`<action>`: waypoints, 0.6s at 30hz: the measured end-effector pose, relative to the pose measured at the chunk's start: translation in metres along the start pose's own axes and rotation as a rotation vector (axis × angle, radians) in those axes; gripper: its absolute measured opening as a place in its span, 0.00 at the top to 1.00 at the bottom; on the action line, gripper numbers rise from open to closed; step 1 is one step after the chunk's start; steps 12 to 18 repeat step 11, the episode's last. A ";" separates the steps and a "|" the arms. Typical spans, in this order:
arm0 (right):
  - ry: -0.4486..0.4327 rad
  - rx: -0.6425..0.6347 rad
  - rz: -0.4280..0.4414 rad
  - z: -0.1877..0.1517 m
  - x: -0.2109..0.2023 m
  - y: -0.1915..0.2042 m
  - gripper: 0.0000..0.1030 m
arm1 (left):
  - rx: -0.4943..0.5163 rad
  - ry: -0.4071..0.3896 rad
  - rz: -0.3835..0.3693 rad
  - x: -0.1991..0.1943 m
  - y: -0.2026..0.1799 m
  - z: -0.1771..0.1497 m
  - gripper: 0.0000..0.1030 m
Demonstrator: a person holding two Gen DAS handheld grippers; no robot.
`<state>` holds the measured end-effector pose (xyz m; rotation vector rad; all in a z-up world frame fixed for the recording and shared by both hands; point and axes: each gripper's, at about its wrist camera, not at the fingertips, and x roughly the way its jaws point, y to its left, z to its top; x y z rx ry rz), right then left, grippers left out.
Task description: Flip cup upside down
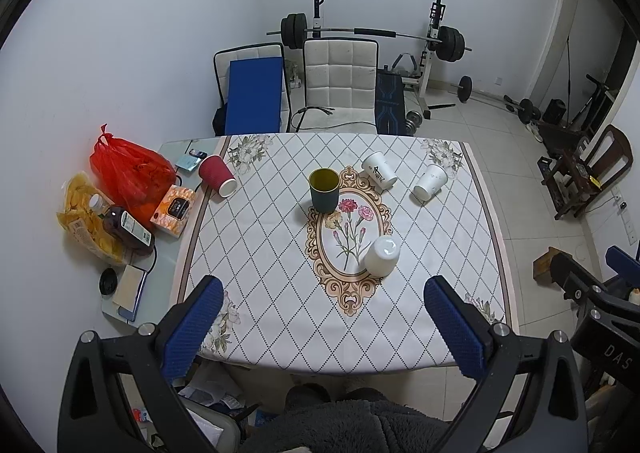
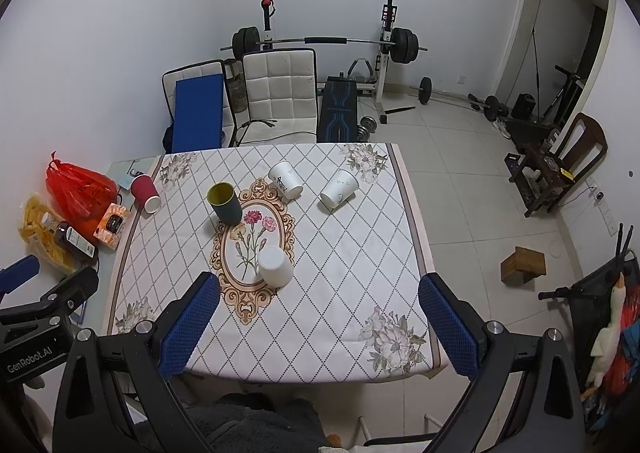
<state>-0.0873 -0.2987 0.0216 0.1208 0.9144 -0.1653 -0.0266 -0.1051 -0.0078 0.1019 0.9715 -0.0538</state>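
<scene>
A dark green cup [image 1: 324, 189] with a yellow inside stands upright, mouth up, near the table's middle; it also shows in the right wrist view [image 2: 225, 202]. A white cup [image 1: 382, 256] [image 2: 275, 265] stands upside down in front of it. Two white paper cups [image 1: 379, 170] [image 1: 430, 181] lie on their sides further back. A red paper cup [image 1: 217, 175] lies on its side at the left. My left gripper [image 1: 324, 327] is open and empty above the table's near edge. My right gripper [image 2: 320, 327] is open and empty beside it.
The table [image 1: 280, 313] has a diamond-patterned cloth. At its left edge lie a red bag [image 1: 128, 171], a chips bag, a bottle [image 1: 126, 229] and an orange box [image 1: 175, 209]. Two chairs [image 1: 340, 81] and a barbell rack stand behind. A wooden block [image 2: 523, 264] lies on the floor at right.
</scene>
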 end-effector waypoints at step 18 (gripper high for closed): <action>0.012 0.001 0.008 -0.002 0.000 0.001 0.02 | -0.001 -0.001 0.001 0.001 0.000 0.001 0.00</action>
